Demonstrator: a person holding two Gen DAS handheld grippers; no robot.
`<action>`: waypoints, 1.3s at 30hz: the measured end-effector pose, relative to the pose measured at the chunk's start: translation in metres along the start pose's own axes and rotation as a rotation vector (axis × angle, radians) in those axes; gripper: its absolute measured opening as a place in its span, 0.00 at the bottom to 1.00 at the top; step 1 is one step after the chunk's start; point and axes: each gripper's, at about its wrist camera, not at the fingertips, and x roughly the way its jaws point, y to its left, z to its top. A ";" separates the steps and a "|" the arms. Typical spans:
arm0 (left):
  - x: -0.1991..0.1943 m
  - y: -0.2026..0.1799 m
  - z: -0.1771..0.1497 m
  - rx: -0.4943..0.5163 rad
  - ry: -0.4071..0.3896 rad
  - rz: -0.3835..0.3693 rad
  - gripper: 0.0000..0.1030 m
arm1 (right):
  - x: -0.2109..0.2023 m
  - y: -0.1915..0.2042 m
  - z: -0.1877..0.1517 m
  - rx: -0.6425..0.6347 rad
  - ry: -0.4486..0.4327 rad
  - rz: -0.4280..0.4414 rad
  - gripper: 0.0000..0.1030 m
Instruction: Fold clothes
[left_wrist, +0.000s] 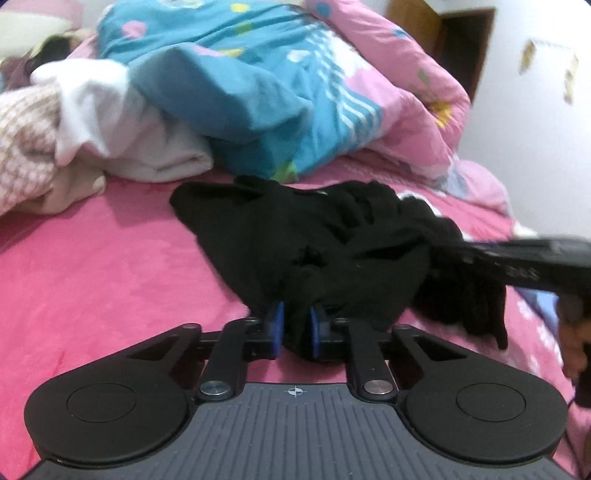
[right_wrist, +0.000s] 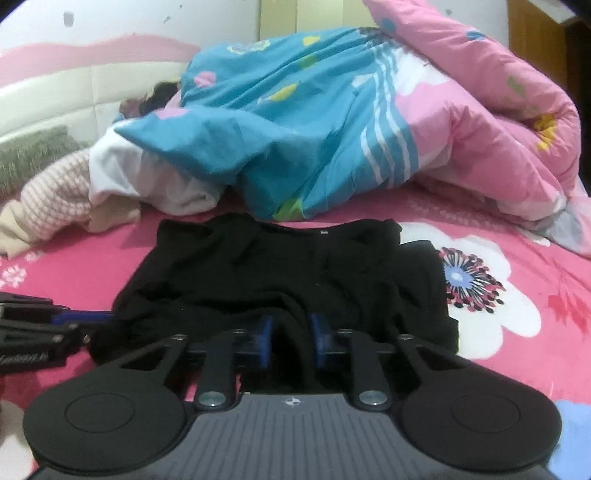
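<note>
- While the black shirt (right_wrist: 280, 280) lay crumpled on the pink bed sheet (left_wrist: 103, 266), both grippers had hold of its near edge.
- The left gripper (left_wrist: 296, 325) pinched a bunch of the black cloth between its blue fingers (left_wrist: 276, 325).
- The right gripper (right_wrist: 291, 334) squeezed a fold of the same shirt between its own blue fingers (right_wrist: 266, 334).
- Behind the shirt sat a big blue and pink blanket (right_wrist: 332, 122).
- A white cloth (left_wrist: 122, 129) lay beside the blanket, on the left.
</note>
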 end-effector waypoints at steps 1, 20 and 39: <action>-0.002 0.004 0.001 -0.017 -0.011 0.006 0.08 | -0.006 -0.001 -0.001 0.010 -0.007 0.010 0.05; -0.026 0.063 0.020 -0.285 -0.165 0.065 0.08 | -0.075 0.038 -0.053 0.032 0.144 0.353 0.04; 0.039 0.018 0.030 -0.061 0.035 0.029 0.58 | -0.047 0.009 -0.060 0.196 0.069 0.385 0.21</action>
